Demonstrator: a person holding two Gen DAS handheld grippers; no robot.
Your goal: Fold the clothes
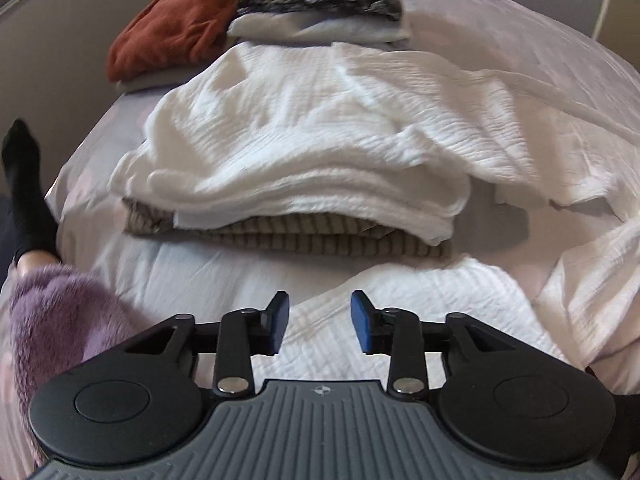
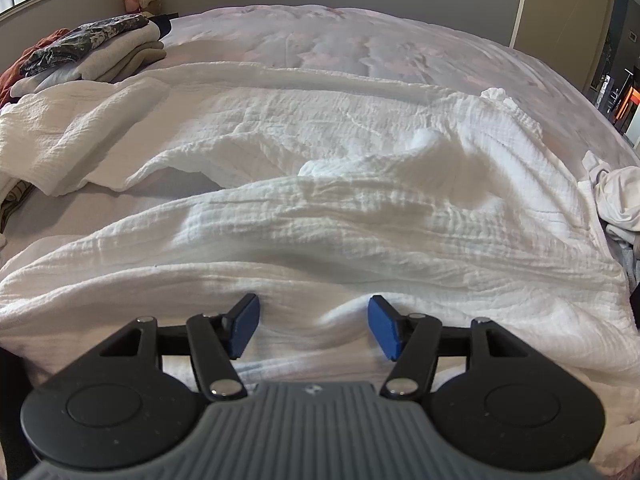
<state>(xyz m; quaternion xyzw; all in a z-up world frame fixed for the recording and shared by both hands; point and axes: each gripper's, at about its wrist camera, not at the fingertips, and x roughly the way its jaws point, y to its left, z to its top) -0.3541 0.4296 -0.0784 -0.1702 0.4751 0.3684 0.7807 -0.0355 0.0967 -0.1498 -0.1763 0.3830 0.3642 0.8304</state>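
Observation:
A large white crinkled garment (image 2: 320,200) lies spread and rumpled across the bed; in the left wrist view its left part (image 1: 320,128) drapes over a folded striped beige cloth (image 1: 288,238). My left gripper (image 1: 320,320) is open and empty, just above the garment's near edge. My right gripper (image 2: 312,326) is open and empty, its blue fingertips (image 2: 384,326) close over the garment's near fold, with cloth lying between the jaws.
Folded stacks sit at the bed's far left: a rust-red cloth (image 1: 176,24) and a dark patterned cloth on white (image 1: 320,0). A purple fuzzy item (image 1: 60,320) and a black-socked foot (image 1: 24,188) are at left. More laundry (image 2: 620,200) lies at right.

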